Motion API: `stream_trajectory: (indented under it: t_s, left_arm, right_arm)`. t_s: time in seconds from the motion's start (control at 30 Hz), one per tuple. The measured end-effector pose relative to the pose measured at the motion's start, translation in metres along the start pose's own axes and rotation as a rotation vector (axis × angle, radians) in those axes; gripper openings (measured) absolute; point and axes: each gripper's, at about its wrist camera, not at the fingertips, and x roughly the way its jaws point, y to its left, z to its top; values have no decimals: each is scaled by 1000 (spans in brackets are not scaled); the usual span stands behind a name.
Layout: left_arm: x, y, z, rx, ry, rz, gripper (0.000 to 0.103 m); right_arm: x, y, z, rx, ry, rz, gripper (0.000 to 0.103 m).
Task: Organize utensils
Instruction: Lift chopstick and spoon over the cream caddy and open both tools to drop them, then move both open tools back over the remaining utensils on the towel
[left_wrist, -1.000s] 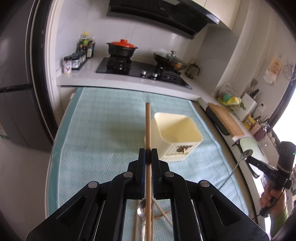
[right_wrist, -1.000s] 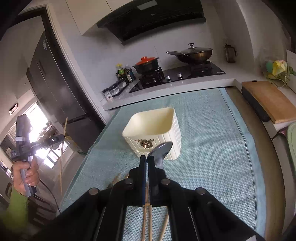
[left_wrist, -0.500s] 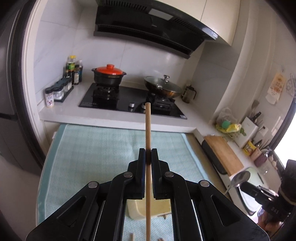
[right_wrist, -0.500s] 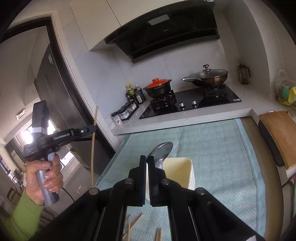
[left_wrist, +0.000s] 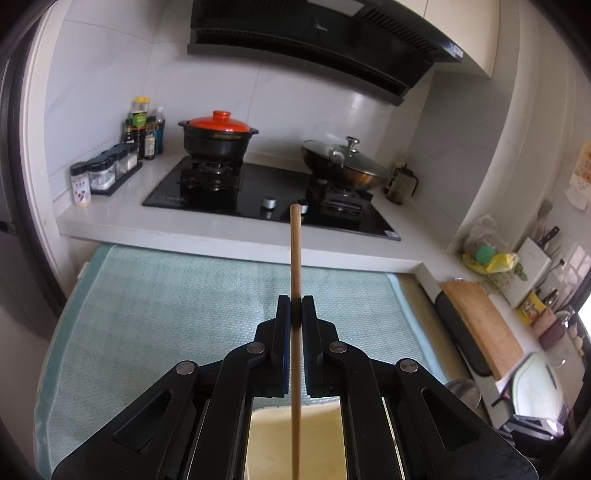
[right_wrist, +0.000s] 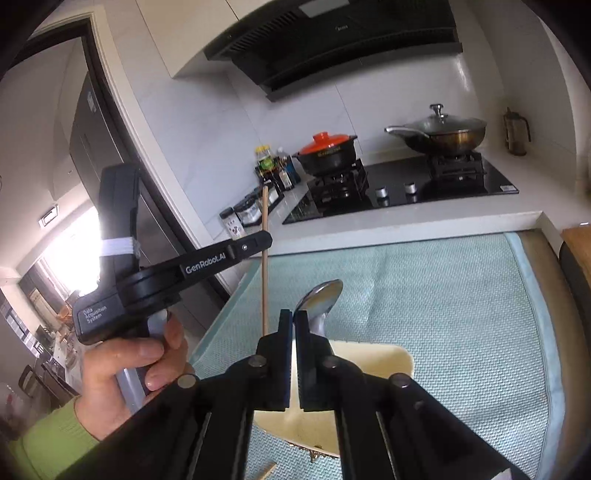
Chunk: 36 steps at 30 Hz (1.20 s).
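My left gripper (left_wrist: 295, 314) is shut on a wooden chopstick (left_wrist: 295, 258) that stands upright through the jaws. Its lower end hangs over the cream container (left_wrist: 295, 443) right beneath the fingers. My right gripper (right_wrist: 293, 321) is shut on a metal spoon (right_wrist: 320, 297), bowl up and tilted right, above the near rim of the cream container (right_wrist: 373, 363). In the right wrist view the left gripper (right_wrist: 258, 242) sits just to the left, held by a hand (right_wrist: 125, 363), with the chopstick (right_wrist: 264, 266) vertical. The spoon's bowl (left_wrist: 463, 391) shows at the left view's lower right.
A teal mat (left_wrist: 177, 306) covers the table. Behind it runs a white counter with a black hob (left_wrist: 266, 192), a red-lidded pot (left_wrist: 219, 136), a lidded wok (left_wrist: 345, 166) and spice jars (left_wrist: 99, 177). A cutting board (left_wrist: 480, 325) lies right. A loose chopstick (right_wrist: 267, 470) lies near the container.
Both grippers have moved forward over the table, so the container has slid from ahead of the fingers to beneath them. The left gripper has come close beside the right one.
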Motion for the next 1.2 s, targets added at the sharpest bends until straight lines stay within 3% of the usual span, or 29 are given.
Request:
stream_trajectory:
  t_s: [0.3, 0.37, 0.43, 0.57, 0.7, 0.73, 0.77, 0.8, 0.97, 1.2]
  left_arm:
    - [14, 6, -43, 19, -10, 35, 8]
    - [8, 7, -53, 38, -1, 40, 27]
    - [-3, 6, -58, 51, -5, 65, 55]
    - [-41, 4, -46, 58, -28, 68, 64]
    - [-109, 3, -30, 82, -83, 54, 84]
    - [-129, 3, -29, 98, -98, 60, 93]
    - [-150, 3, -29, 114, -111, 69, 96]
    - [-170, 4, -31, 129, -121, 76, 99]
    - [-256, 26, -68, 143, -90, 71, 100]
    - [-322, 75, -169, 67, 0, 114, 101]
  right_arm:
    - [30, -14, -36, 24, 113, -33, 6]
    - [29, -13, -39, 28, 125, -43, 6]
    - [22, -12, -38, 30, 111, -54, 6]
    - [-6, -2, -18, 18, 50, -84, 6]
    - [-59, 20, 1, -9, -47, -106, 8]
    - [-75, 28, 2, -22, -71, -115, 23]
    - [-90, 35, 1, -36, -93, -129, 46]
    - [-107, 40, -3, -50, -117, -143, 55]
    - [-178, 58, -38, -95, -126, -171, 58]
    - [-253, 70, -127, -147, -102, -237, 58]
